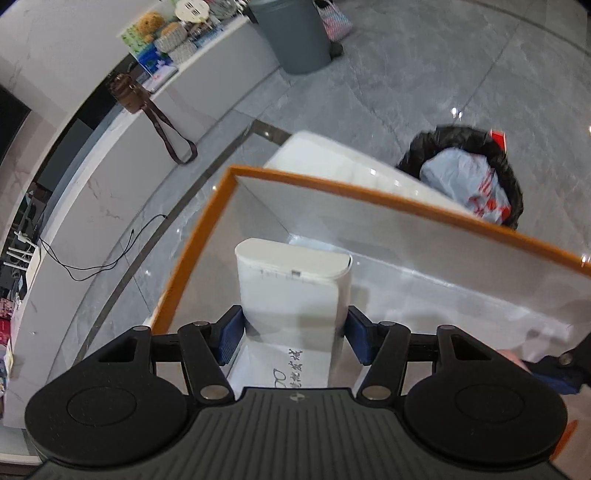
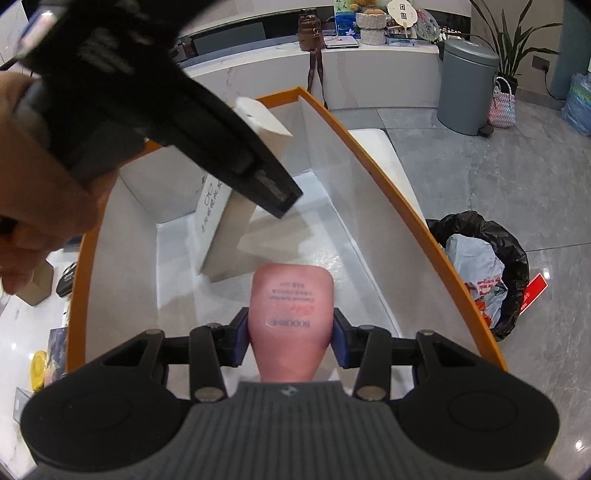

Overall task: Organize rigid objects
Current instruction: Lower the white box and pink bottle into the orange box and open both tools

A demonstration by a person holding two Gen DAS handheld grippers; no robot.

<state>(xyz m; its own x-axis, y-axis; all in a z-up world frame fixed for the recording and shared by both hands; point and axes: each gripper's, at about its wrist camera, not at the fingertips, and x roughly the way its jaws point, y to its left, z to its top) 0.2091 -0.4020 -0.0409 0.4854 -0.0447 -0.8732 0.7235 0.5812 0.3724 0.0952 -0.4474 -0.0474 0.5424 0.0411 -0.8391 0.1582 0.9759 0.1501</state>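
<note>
My left gripper point(image 1: 293, 338) is clamped on a tall white box point(image 1: 291, 291), its blue pads pressed against the box's two narrow sides. The box has a rounded cap end pointing away from me, and near my palm its face carries handwritten characters in dark ink, too slanted and cut off for me to read. My right gripper point(image 2: 290, 341) is clenched on a pink bottle point(image 2: 291, 314), pads tight on both flanks. The bottle's label reads upside down from where I look; the large line looks like "BODORME", though blur makes the letters uncertain, with a red script word and several finer lines that I cannot make out.

Both things hang inside the open top of a large bin with an orange rim point(image 1: 388, 197) and pale grey inner walls, the white box toward its far left corner, the pink bottle nearer the middle. In the right wrist view my left hand point(image 2: 40, 177) shows gripping its tool.

Beyond the bin, on the grey tiled floor, a black-lined waste basket point(image 2: 484, 266) holds a crumpled bag with red print, unreadable. Farther off stand a grey pedal bin point(image 2: 467, 86) and a white counter point(image 2: 369, 74) bearing a brown bag point(image 2: 311, 34).
</note>
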